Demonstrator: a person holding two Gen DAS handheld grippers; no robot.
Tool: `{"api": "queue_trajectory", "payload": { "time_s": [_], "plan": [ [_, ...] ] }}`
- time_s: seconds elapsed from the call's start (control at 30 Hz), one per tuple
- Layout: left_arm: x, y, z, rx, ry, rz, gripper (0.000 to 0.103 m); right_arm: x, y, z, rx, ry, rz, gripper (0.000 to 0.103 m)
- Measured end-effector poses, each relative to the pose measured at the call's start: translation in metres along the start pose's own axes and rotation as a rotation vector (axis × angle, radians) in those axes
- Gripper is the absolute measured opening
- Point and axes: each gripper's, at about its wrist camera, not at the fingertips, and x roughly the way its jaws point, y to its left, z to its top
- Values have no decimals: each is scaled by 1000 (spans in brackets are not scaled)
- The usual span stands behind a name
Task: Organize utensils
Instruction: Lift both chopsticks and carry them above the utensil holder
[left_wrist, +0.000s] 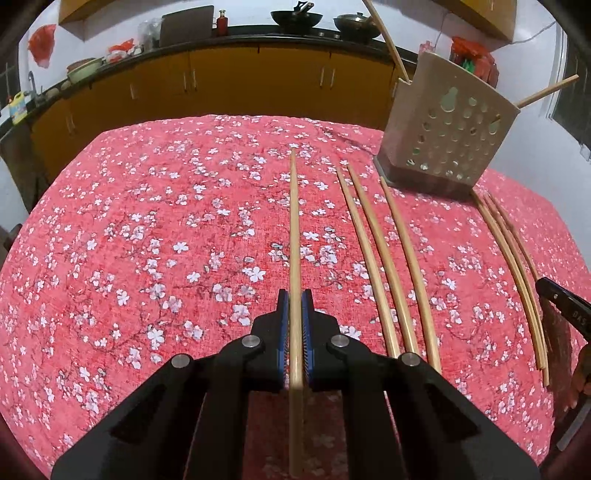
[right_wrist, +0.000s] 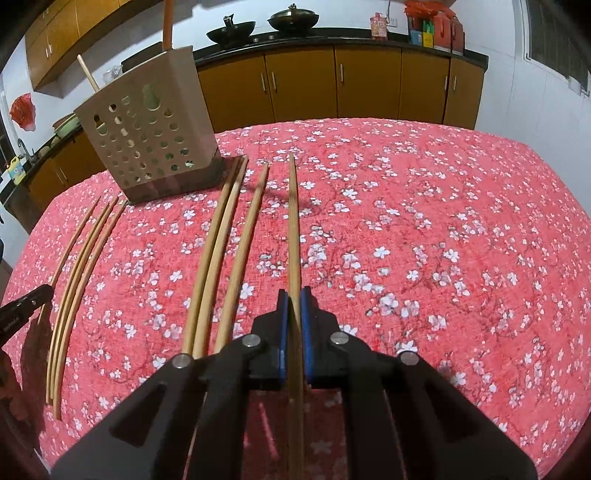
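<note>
My left gripper (left_wrist: 294, 295) is shut on a wooden chopstick (left_wrist: 294, 229) that points forward over the red floral tablecloth (left_wrist: 147, 240). My right gripper (right_wrist: 294, 293) is shut on another chopstick (right_wrist: 293, 221), also pointing forward. A beige perforated utensil holder (left_wrist: 448, 122) stands at the back right of the left wrist view and at the back left of the right wrist view (right_wrist: 147, 125), with two chopsticks sticking out of it. Loose chopsticks lie on the cloth in two groups of three (left_wrist: 388, 258) (left_wrist: 513, 258), also seen from the right wrist (right_wrist: 221, 251) (right_wrist: 77, 266).
The table edge runs along the far side, with yellow kitchen cabinets (left_wrist: 221, 77) and a counter with woks (left_wrist: 295, 18) behind. The other gripper's black tip shows at the right edge (left_wrist: 561, 299) and the left edge (right_wrist: 26, 302).
</note>
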Motion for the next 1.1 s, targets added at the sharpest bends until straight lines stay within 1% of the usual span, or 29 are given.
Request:
{"api": "queue_trajectory", "payload": {
  "time_s": [0.33,0.4,0.47,0.57,0.83,0.93,1.1],
  "plan": [
    [-1,0,-1,-10,-1,-3,9,0,0,0,4,0,4,8],
    [-1,-2,-1,-10,0,-2,9,-3,2,-2,-7,0,-6,8],
    [-4,-3,-5,4,1,10,9,-7,6,-7,-30,2,-18,8],
    [-9,-6,-11,20,2,13,9,-11,4,-13,-32,3,-9,8],
    [-10,-11,-12,57,6,46,8,-14,3,-12,-17,10,-4,8],
    [-13,-10,-10,48,11,33,8,-30,1,-6,4,-32,14,8],
    [-39,-5,4,35,-62,22,8,-63,-2,8,-3,-115,24,8]
  ]
}}
